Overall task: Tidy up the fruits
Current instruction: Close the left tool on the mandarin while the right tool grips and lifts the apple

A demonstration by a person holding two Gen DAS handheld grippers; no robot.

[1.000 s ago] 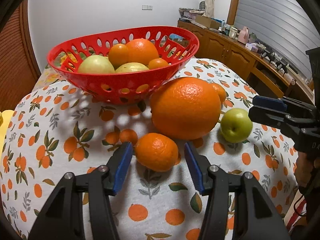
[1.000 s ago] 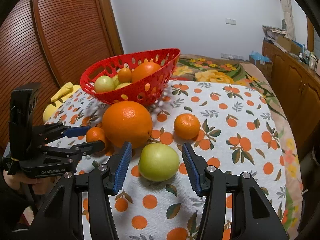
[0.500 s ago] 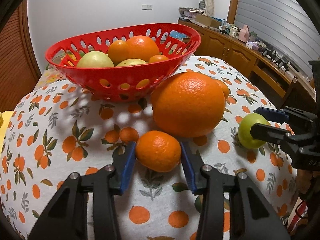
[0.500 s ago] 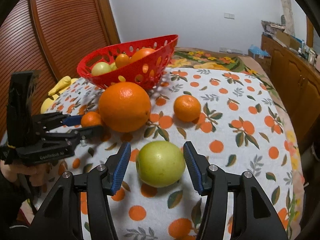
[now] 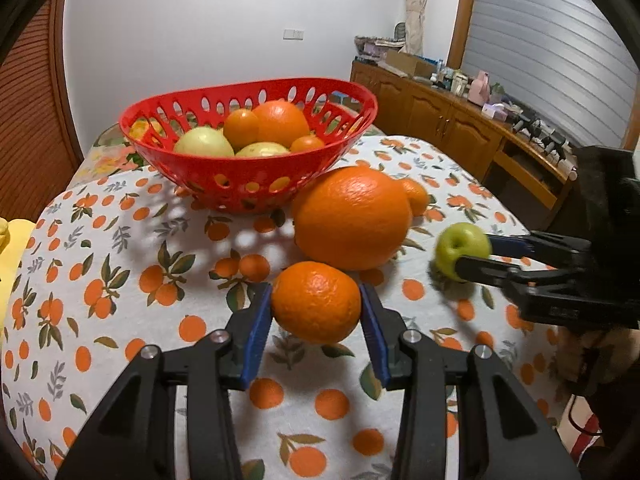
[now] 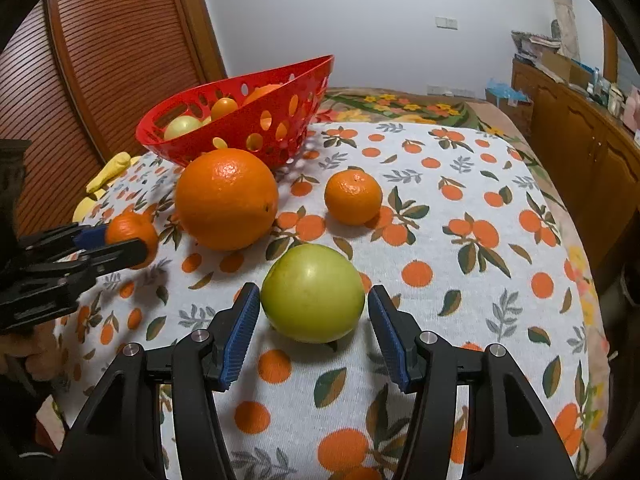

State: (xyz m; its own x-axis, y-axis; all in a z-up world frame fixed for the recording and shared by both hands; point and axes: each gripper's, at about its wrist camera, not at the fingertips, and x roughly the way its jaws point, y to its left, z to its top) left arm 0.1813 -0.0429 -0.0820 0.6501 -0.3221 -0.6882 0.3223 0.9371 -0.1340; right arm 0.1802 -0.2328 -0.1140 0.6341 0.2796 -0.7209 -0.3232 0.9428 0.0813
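Left claw (image 5: 316,312) clenches a small mandarin (image 5: 316,307); right claw (image 6: 312,320) brackets the green apple (image 6: 313,293), pads apart. Only its view shows a second mandarin (image 6: 353,197) whole.

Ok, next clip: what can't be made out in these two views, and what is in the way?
- Left wrist view: the second small orange is mostly hidden behind the big orange.
- Right wrist view: fruit inside the red basket is largely screened by its near wall.
- Right hand-held gripper: small gaps show beside the green apple, so contact is unclear.
- Sideboard clutter: too small to identify.
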